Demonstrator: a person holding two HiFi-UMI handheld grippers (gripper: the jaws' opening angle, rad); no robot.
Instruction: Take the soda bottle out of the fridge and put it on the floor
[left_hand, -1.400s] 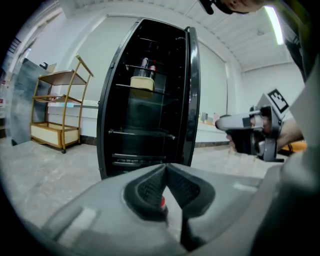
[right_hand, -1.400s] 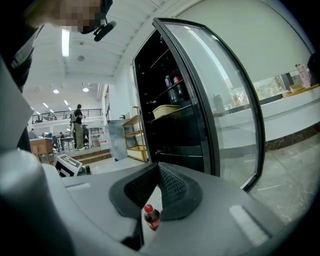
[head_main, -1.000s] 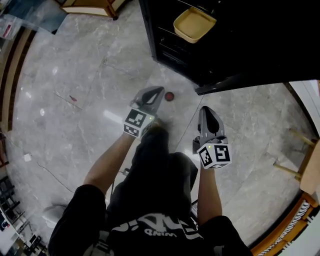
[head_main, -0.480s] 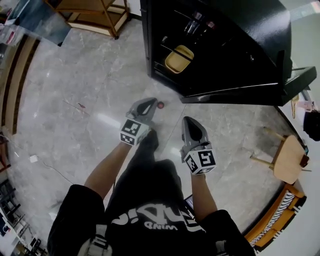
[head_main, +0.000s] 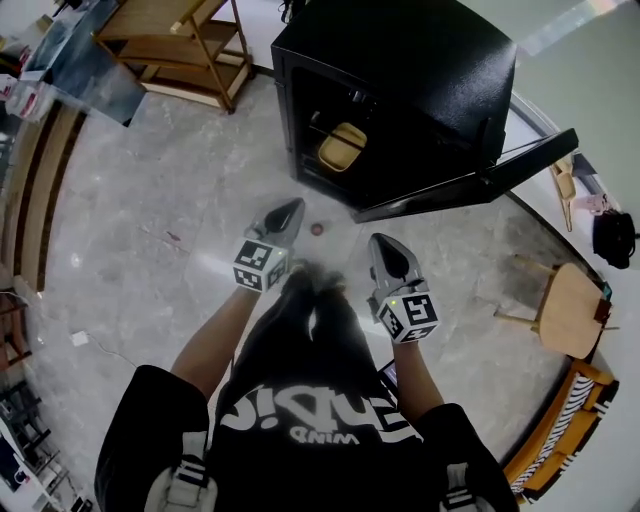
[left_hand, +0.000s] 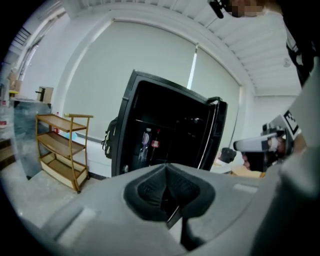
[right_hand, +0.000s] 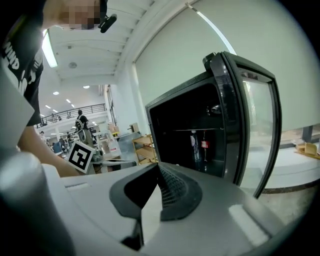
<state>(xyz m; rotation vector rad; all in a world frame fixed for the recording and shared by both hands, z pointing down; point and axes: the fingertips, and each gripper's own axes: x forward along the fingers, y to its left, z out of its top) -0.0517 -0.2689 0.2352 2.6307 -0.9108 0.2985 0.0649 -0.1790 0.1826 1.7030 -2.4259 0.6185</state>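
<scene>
Pulled back, the view now shows more grey marble floor (head_main: 130, 230) and the whole black open-doored fridge (head_main: 400, 90) at 12 o'clock. Left hand-held gripper (head_main: 292, 209) and right hand-held gripper (head_main: 380, 245) are pressed together, empty. Red-capped soda bottle (head_main: 317, 229) apparently stands on the floor just ahead: placement looks done.

The grey marbled floor (head_main: 130, 230) carries the black fridge (head_main: 420, 70), whose door stands open. A small red round thing (head_main: 317, 229) lies just in front of the fridge. A wooden rack (head_main: 170, 45) stands to the fridge's left in the head view, and a wooden stool (head_main: 565, 310) well off to its right.
</scene>
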